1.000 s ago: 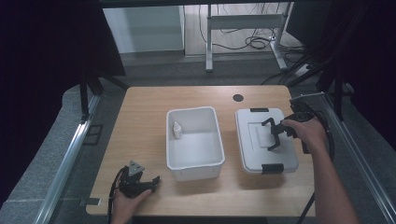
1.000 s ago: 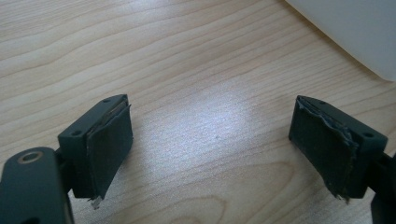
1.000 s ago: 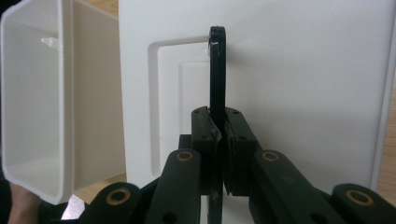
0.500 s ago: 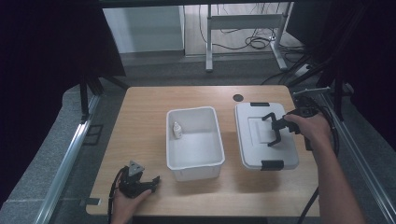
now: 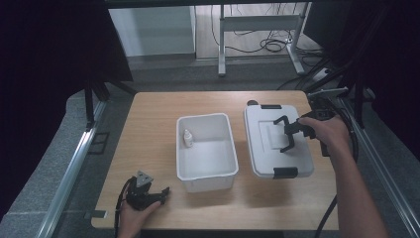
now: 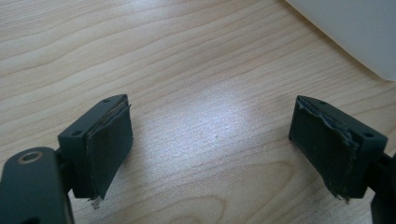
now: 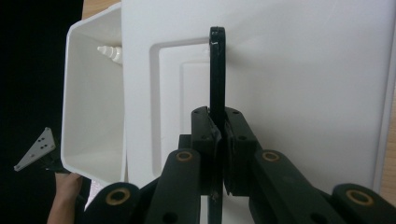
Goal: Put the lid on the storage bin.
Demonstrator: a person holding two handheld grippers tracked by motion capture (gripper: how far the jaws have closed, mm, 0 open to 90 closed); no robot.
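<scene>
At the right of the high view the right forearm reaches up from the bottom edge, the hand bent inward toward the frame's centre; the right tongs [image 5: 291, 134] are pressed together on the black handle [image 7: 217, 70] of the white lid [image 5: 277, 141], pinching it edge-on, as the right gripper view shows; the lid sits at centre right of the frame, its left edge just beside the open white bin [image 5: 205, 151]. At the lower left of the high view the left hand rests low on the desk [image 5: 153, 129] near its front edge; the left tongs [image 5: 161, 192] point right toward the bin, spread wide with bare wood between the pads [image 6: 109, 140].

Counted: one bin, one lid with one handle and two black end clips, one small white bottle [image 5: 188, 138] lying inside the bin by its left wall, two tongs.
</scene>
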